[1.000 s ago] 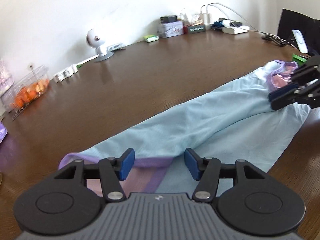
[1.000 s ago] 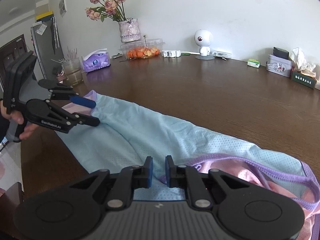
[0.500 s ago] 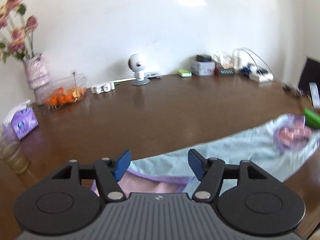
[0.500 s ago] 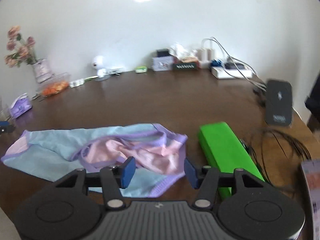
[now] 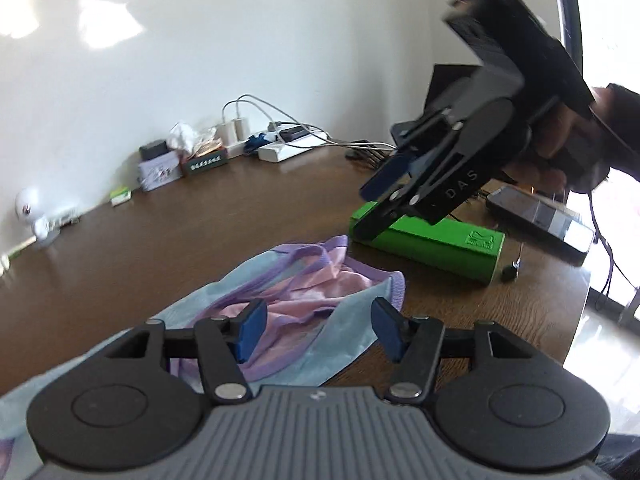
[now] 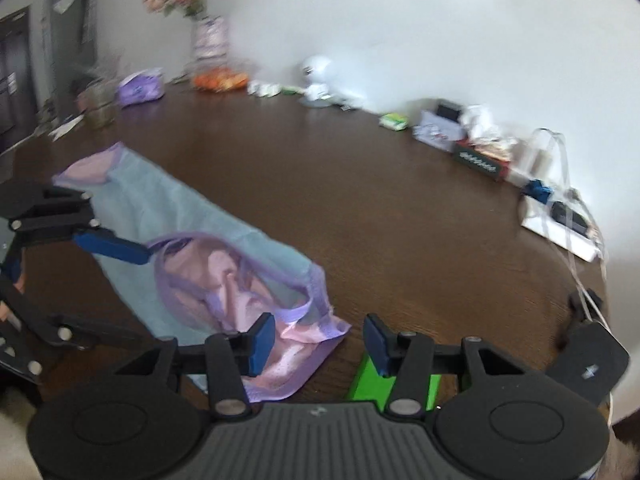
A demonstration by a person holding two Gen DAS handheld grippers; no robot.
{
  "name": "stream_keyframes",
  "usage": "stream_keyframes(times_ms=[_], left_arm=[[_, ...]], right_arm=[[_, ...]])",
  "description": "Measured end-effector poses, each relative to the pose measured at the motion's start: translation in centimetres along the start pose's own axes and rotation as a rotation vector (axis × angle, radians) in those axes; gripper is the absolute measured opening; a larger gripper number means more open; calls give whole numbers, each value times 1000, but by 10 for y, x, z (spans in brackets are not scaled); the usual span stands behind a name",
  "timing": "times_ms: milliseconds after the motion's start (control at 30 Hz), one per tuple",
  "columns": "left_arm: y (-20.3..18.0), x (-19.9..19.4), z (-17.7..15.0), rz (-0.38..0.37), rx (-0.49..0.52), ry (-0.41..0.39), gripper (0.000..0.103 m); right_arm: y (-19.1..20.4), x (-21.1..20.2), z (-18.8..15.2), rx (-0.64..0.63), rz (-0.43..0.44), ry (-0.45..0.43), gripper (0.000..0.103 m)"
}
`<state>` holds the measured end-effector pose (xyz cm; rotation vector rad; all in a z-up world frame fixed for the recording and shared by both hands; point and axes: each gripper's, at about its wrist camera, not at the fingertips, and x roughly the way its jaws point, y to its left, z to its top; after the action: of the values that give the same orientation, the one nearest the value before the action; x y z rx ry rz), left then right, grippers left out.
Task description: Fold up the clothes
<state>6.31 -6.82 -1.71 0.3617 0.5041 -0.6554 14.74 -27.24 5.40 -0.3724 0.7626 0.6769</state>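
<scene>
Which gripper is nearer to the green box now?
Right. The right gripper hovers just above the green box; the left gripper is over the garment beside it.

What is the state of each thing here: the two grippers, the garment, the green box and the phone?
Left gripper: jaws closing, nothing between them, above the garment.
Right gripper: jaws closing, empty, raised over the table.
Light blue garment: lying stretched out on the table, pink inside showing at the purple-trimmed opening, not yet folded.
Green box: lying flat beside the garment.
Phone: lying flat, screen up.
</scene>
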Motion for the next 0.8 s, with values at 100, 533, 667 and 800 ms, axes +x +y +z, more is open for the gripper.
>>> stream_keyframes(times_ms=[100,533,667,800], left_arm=[[12,3,-5,24,-44,44,57],[93,-45,-37,344,-329,136,60],[112,-57,-49,410,-352,157,61],[131,-70,-60,467,-386,163,63]], right_arm=[[6,6,5,-215,108,67,51],[14,47,17,-571,273,192,73],[8,55,17,-537,315,228,71],[3,55,19,-501,369,251,29]])
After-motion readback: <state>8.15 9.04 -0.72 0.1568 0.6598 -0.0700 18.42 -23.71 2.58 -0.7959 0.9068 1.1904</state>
